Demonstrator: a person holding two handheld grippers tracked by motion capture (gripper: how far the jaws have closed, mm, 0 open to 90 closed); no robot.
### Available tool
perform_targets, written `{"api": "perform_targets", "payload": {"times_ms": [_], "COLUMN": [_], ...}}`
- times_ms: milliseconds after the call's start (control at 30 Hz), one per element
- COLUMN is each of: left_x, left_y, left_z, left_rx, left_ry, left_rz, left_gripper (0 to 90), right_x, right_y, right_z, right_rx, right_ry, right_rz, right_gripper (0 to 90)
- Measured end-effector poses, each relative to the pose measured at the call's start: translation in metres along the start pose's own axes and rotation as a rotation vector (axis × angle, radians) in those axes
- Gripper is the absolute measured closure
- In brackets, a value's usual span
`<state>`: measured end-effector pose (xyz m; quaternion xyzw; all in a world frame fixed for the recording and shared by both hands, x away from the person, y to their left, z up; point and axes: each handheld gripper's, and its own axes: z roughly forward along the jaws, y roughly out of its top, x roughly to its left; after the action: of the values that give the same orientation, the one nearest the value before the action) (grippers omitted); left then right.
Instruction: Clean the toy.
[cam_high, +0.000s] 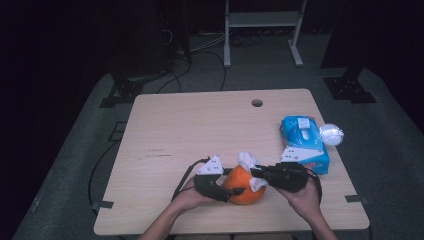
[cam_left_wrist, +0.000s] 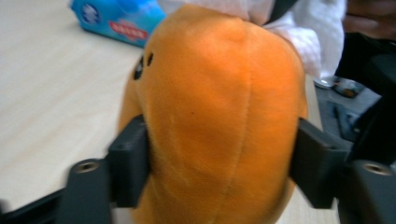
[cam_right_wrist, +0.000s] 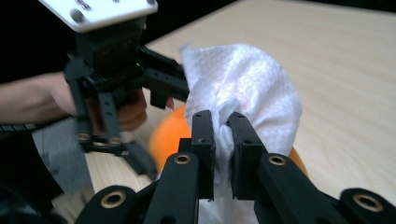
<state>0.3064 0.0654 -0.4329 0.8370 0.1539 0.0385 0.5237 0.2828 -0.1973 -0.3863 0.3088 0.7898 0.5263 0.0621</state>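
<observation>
We count one orange plush toy (cam_high: 242, 186) at six o'clock on the table (cam_high: 190, 130), one white tissue (cam_high: 248, 162) on it, two grippers, the left gripper (cam_high: 231, 192) and the right gripper (cam_high: 256, 176), one blue tissue pack (cam_high: 305, 145) at three o'clock, and one crumpled white ball (cam_high: 331, 134) beside it.

No wording can be read with certainty. On the blue tissue pack (cam_left_wrist: 119, 21), at 11 o'clock in the left gripper view, a red label with white lettering is seen, too blurred to be read.
</observation>
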Motion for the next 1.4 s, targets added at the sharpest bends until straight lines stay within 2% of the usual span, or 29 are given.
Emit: {"api": "perform_targets", "payload": {"times_ms": [67,100,133,233,267,300,333,367,400,433,467,500,567,633,667,700,833,867,900,933,967,1067,1100,1133,1233,1267,1300,1333,1400], "left_x": [-0.005,-0.005,-0.009,-0.011,-0.010,-0.010,-0.007,-0.006,-0.004,-0.004,-0.007,-0.007,-0.008,-0.007,-0.006,-0.006,-0.013,-0.016,-0.016,-0.018,-0.019,-0.013,-0.013,-0.008,-0.005,-0.006,-0.006,-0.009,-0.011], "left_y": [0.005,0.005,0.009,0.011,0.012,0.012,0.012,0.011,0.009,0.009,0.007,0.007,0.009,0.010,0.010,0.010,0.010,0.010,0.010,0.011,0.015,0.018,0.018,0.015,0.011,0.007,0.007,0.009,0.010], "left_z": [-0.002,-0.002,-0.002,-0.004,-0.008,-0.008,-0.011,-0.013,-0.012,-0.012,-0.007,-0.007,-0.006,-0.008,-0.010,-0.010,-0.004,-0.002,-0.002,-0.002,-0.004,-0.009,-0.009,-0.009,-0.006,-0.004,-0.004,-0.004,-0.005], "left_rx": [0.003,0.003,0.005,0.011,0.015,0.015,0.024,0.027,0.033,0.033,0.053,0.053,0.068,0.053,0.024,0.013,0.030,0.042,0.042,0.036,0.023,-0.025,-0.025,-0.030,0.004,0.034,0.034,0.068,0.075], "left_ry": [0.055,0.055,0.082,0.102,0.144,0.144,0.171,0.182,0.194,0.194,0.186,0.186,0.151,0.134,0.131,0.125,0.111,0.066,0.066,0.029,0.019,0.067,0.067,0.094,0.078,0.043,0.043,-0.001,-0.015], "left_rz": [0.054,0.054,0.080,0.095,0.100,0.100,0.105,0.102,0.084,0.084,0.081,0.081,0.082,0.070,0.058,0.049,0.065,0.086,0.086,0.082,0.075,0.046,0.046,0.019,-0.004,-0.011,-0.011,0.000,0.011], "left_gripper": [35.9,36.4,37.0,38.2,38.2,38.4,38.4,38.4,38.2,37.4,35.4,33.4,29.3,27.7,27.7,27.7,29.7,30.0,30.5,30.5,30.2,25.1,24.2,23.9,26.8,27.2,27.2,27.1,27.0], "right_x": [0.007,0.007,0.020,0.025,0.019,0.019,0.015,0.005,-0.008,-0.008,-0.016,-0.017,-0.019,-0.020,-0.021,-0.024,-0.023,-0.020,-0.019,-0.019,-0.018,-0.019,-0.019,-0.018,-0.017,-0.017,-0.018,-0.018,-0.019], "right_y": [0.006,0.006,0.013,0.016,0.016,0.016,0.016,0.013,0.007,0.007,0.000,-0.002,-0.004,-0.005,-0.006,-0.011,-0.012,-0.008,-0.006,-0.006,-0.005,-0.011,-0.011,-0.013,-0.012,-0.012,-0.012,-0.013,-0.014], "right_z": [0.000,0.000,0.007,0.014,0.016,0.016,0.015,0.013,0.012,0.012,0.016,0.017,0.017,0.015,0.014,0.009,0.002,-0.003,-0.004,-0.004,0.000,0.007,0.007,0.009,0.009,0.008,0.006,0.004,0.002], "right_rx": [-0.024,-0.024,-0.021,-0.002,-0.003,-0.003,-0.002,-0.003,-0.009,-0.009,-0.002,0.005,0.019,0.029,0.037,0.051,0.049,0.023,0.014,0.014,0.033,0.061,0.061,0.083,0.091,0.090,0.088,0.088,0.088], "right_ry": [0.031,0.031,0.051,0.039,0.018,0.018,0.000,-0.035,-0.028,-0.028,-0.009,-0.007,-0.009,-0.009,-0.017,-0.020,-0.043,-0.054,-0.048,-0.048,-0.041,-0.008,-0.008,0.017,0.025,0.024,0.020,0.011,0.003], "right_rz": [-0.009,-0.009,-0.047,-0.078,-0.064,-0.064,-0.058,-0.026,0.045,0.045,0.083,0.085,0.086,0.088,0.086,0.108,0.110,0.105,0.105,0.105,0.099,0.108,0.108,0.103,0.094,0.096,0.098,0.096,0.103], "right_gripper": [81.5,81.5,81.6,81.6,81.6,81.6,81.6,81.5,81.5,81.5,81.5,81.4,81.4,81.3,81.2,81.1,81.1,81.1,81.1,81.1,81.0,81.1,81.1,80.9,80.7,80.6,80.5,80.5,80.4]}}
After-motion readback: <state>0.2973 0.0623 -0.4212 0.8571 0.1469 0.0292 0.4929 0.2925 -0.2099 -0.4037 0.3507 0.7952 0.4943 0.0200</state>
